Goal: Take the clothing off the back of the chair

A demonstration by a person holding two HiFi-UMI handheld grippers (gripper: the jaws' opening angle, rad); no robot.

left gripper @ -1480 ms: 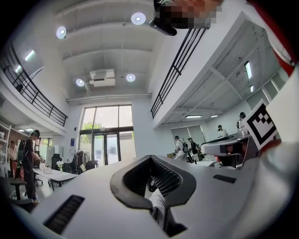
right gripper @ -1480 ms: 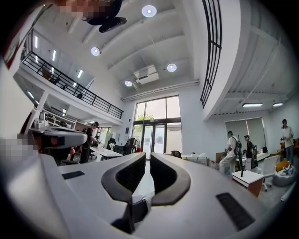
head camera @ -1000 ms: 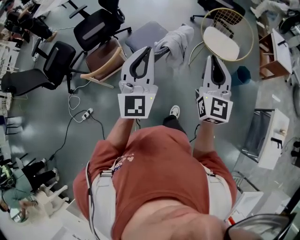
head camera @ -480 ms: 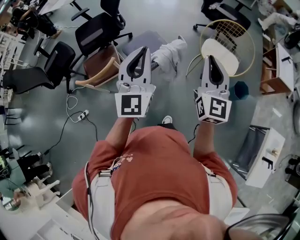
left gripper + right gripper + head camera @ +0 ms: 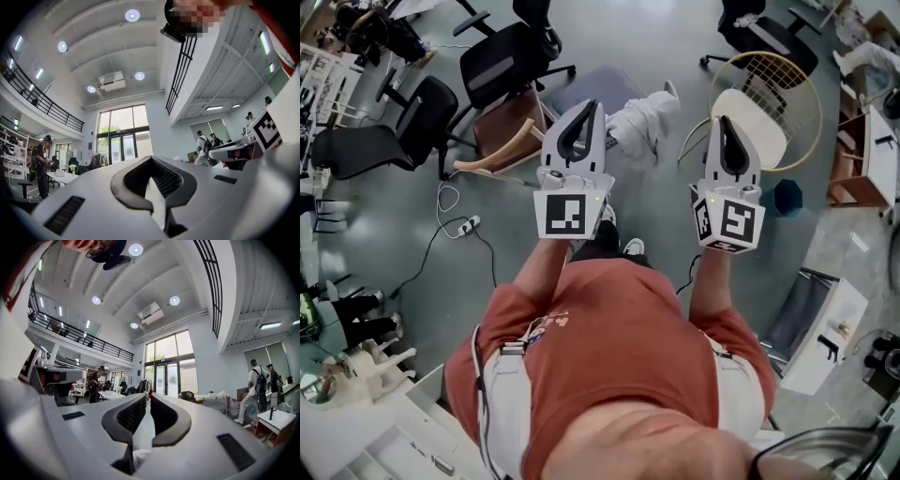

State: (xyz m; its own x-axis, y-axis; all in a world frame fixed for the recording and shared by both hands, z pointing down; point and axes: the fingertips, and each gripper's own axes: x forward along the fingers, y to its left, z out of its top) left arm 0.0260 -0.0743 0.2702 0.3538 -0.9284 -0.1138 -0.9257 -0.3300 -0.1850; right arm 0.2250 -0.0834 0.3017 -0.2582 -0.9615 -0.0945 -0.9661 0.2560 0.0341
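Note:
A white garment [image 5: 643, 116] hangs bunched over the back of a grey-seated chair [image 5: 589, 84] on the floor ahead of me in the head view. My left gripper [image 5: 594, 103] is held out level, its tip over the chair's back just left of the garment, jaws shut and empty. My right gripper [image 5: 719, 120] is held out beside it, right of the garment, also shut and empty. In the left gripper view the jaws [image 5: 151, 158] meet at their tips. The right gripper [image 5: 147, 397] likewise shows its jaws together. Neither gripper view shows the garment clearly.
Black office chairs [image 5: 502, 58] and a brown wooden chair [image 5: 502, 129] stand left of the grey one. A round wire chair with a white cushion [image 5: 757, 105] stands at the right. A power strip [image 5: 468, 225] and cable lie on the floor. A white table [image 5: 821, 323] is at the right.
I have walked forward: the chair with the white garment has come closer and lower in the head view, now level with the gripper tips. Both grippers stay shut.

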